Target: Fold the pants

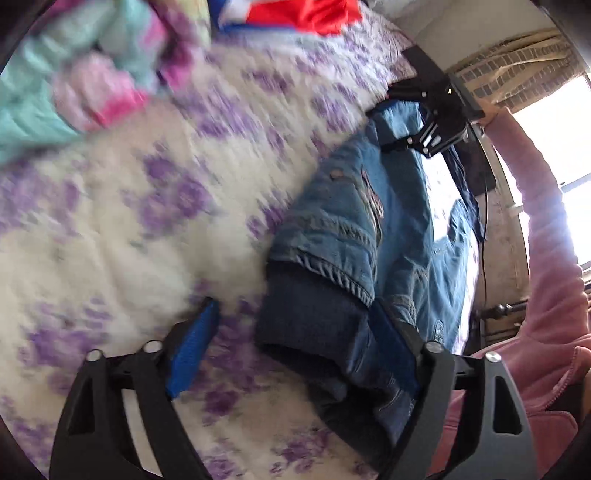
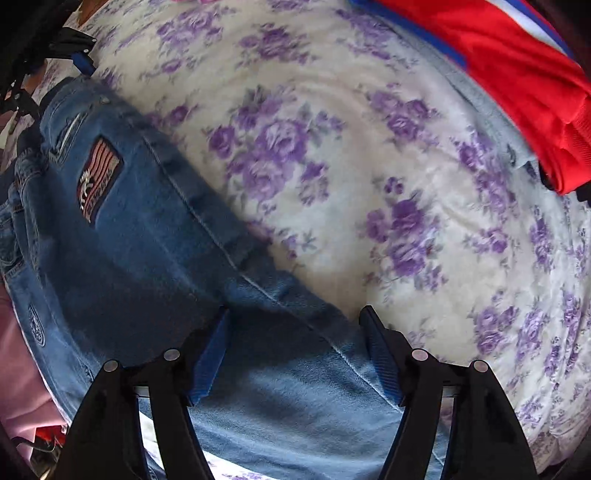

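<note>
Blue denim pants point(image 1: 343, 236) lie on a white bedspread with purple flowers point(image 1: 129, 206). In the left wrist view my left gripper point(image 1: 295, 343) is open, its fingers spread wide over the cuffed, dark-lined end of the pants point(image 1: 310, 325). The right gripper point(image 1: 417, 125) shows at the far end of the pants. In the right wrist view my right gripper point(image 2: 295, 350) is open, fingers spread, above the pants point(image 2: 147, 240), which bear a striped flag patch point(image 2: 98, 177). The left gripper point(image 2: 79, 59) shows at the top left corner.
A red, white and blue garment point(image 2: 517, 74) lies at the bed's far side, also in the left wrist view point(image 1: 295, 14). A teal and pink garment point(image 1: 74, 74) lies at the upper left. The person's pink sleeve point(image 1: 546, 258) reaches across on the right, by a bright window.
</note>
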`<state>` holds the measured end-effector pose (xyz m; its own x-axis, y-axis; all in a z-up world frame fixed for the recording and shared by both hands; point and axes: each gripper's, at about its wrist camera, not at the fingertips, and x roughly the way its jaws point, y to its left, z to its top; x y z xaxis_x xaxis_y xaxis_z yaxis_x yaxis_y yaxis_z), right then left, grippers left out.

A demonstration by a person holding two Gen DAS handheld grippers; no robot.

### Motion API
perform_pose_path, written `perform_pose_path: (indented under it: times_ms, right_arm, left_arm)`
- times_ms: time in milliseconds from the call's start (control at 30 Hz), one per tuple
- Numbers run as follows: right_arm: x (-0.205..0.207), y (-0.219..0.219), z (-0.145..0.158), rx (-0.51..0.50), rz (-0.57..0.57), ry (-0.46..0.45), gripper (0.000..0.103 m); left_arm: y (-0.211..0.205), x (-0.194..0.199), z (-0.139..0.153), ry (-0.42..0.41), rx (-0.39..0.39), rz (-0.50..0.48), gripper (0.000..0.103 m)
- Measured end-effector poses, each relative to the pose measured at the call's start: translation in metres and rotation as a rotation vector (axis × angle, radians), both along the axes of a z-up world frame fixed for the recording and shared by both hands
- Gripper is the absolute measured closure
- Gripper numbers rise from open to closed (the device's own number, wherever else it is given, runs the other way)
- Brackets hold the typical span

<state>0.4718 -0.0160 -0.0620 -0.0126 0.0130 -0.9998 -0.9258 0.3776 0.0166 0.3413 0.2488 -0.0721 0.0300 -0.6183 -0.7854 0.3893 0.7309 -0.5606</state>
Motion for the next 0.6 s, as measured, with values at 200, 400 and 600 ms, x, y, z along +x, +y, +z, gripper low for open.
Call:
perform_pose_path:
  times_ms: [200, 400, 600]
  right_arm:
    - [-0.023, -0.017, 0.001, 0.005, -0.006, -0.033, 0.083]
    - [-0.073, -0.042, 0.037, 0.069, -0.016, -0.203, 0.087]
    - [-0.143, -0.071, 0.104, 0.137, -0.038, -0.394, 0.088]
  left_arm:
    - [-0.026, -0.006, 0.012, -0.122, 0.061, -0.031, 0.045]
    - [-0.035, -0.028, 0.032, -0.282, 0.164, -0.017, 0.058]
    - [-0.049, -0.069, 0.086, -0.501, 0.194, -0.051, 0.064]
